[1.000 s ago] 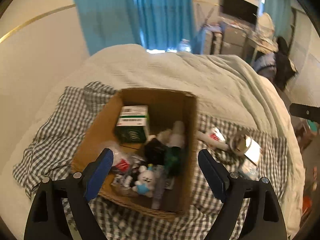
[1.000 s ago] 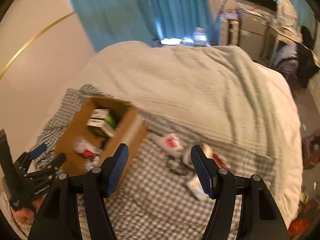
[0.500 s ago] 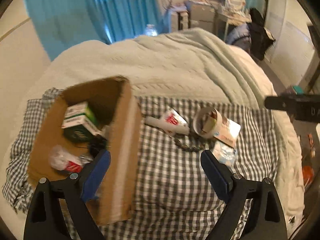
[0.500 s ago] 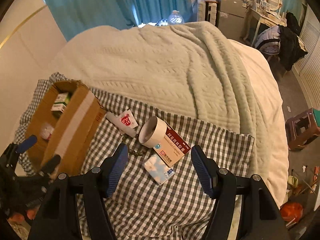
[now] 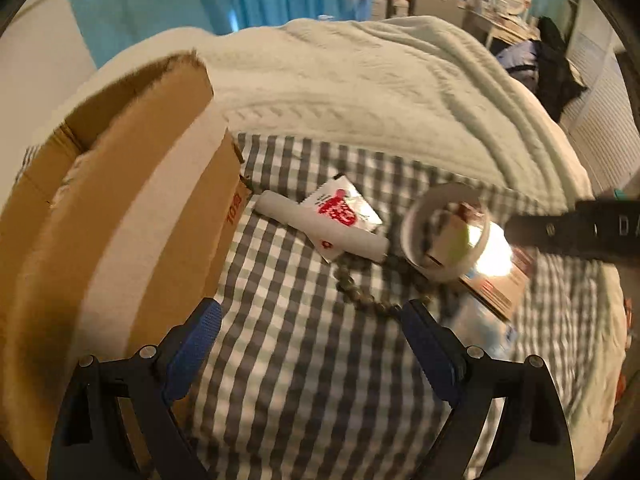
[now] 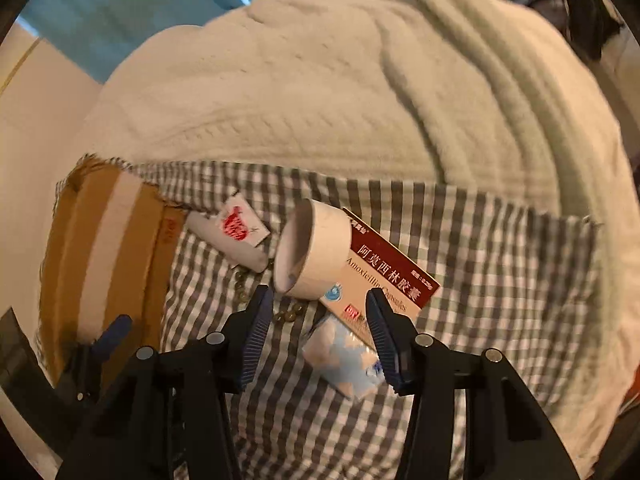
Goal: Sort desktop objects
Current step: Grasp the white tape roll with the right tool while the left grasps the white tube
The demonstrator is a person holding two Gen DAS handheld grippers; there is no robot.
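A cardboard box (image 5: 132, 216) stands on the checked cloth (image 5: 304, 360) at the left; it also shows in the right wrist view (image 6: 108, 256). To its right lie a white tube with a red-printed sachet (image 5: 336, 216), a bead string (image 5: 360, 292), a tape roll (image 6: 316, 248), a red and white medicine box (image 6: 392, 272) and a blue and white tissue pack (image 6: 344, 360). My left gripper (image 5: 312, 332) is open and empty, low over the cloth beside the box. My right gripper (image 6: 320, 312) is open and empty, just short of the tape roll and over the tissue pack.
A pale knitted blanket (image 6: 340, 92) covers the bed behind the cloth. Blue curtains (image 5: 200, 4) and cluttered furniture (image 5: 504, 20) stand at the back. The bed drops off at the right edge (image 5: 608, 280).
Both grippers have dropped lower and moved closer to the loose things. The left one has swung right, away from over the box. Both stay open.
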